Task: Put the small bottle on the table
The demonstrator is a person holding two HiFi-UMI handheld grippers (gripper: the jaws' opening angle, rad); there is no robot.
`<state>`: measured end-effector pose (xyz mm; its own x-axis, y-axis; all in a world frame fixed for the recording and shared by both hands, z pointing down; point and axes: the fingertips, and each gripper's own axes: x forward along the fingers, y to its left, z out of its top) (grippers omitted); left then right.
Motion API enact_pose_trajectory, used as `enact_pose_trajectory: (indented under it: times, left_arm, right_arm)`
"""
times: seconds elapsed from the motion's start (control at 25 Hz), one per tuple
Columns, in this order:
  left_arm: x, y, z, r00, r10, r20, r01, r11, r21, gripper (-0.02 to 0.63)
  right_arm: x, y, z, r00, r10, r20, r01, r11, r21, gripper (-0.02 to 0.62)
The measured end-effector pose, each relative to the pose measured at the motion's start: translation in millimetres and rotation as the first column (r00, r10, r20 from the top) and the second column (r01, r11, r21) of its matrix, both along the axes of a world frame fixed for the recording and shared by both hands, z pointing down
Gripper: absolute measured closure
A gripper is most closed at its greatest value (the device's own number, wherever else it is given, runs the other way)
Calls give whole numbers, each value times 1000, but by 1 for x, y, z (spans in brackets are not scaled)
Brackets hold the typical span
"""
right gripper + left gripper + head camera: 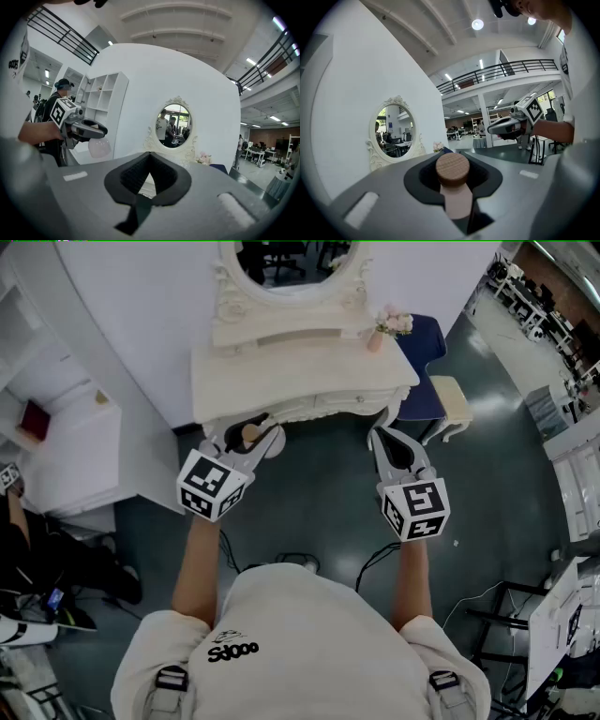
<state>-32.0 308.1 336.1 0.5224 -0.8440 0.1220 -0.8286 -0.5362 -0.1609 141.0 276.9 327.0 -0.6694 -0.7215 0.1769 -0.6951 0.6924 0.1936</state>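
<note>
1. Far left: white open-shelf unit (58,432) against the wall, well apart from both grippers.
2. My left gripper (255,433) is clamped on the small pale bottle with a round wooden cap (452,169). The jaws pinch the neck just under the cap, which points back at the gripper camera. The right gripper view shows the rounded frosted body hanging out past the jaws.
3. The bottle is up in the air, just beside the near-left edge of the white ornate dressing table (309,381), not resting on its top.
4. The oval mirror in a carved white frame (291,268) stands at the table's far side.
5. My right gripper (384,437) is closed with nothing between its jaws, near the table's near-right corner.
6. Pink flowers in a small vase (392,324) sit on the table's far-right corner.
7. A dark blue chair (427,348) is just right of the table.
</note>
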Motion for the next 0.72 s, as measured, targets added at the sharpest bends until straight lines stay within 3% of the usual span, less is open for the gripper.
enact_pose_trajectory:
  times: [0.4,0.72]
  left_arm:
    - [23,-19,14,999,-34,-9,34,999,-31,491]
    - [32,-63,17,1000,-15,-16,14,999,-33,491]
  right_arm:
    - [33,-25,10,999,-2,50,3,1000,-20,594]
    - [45,-69,9,997,16,76,-14,999,-29,594]
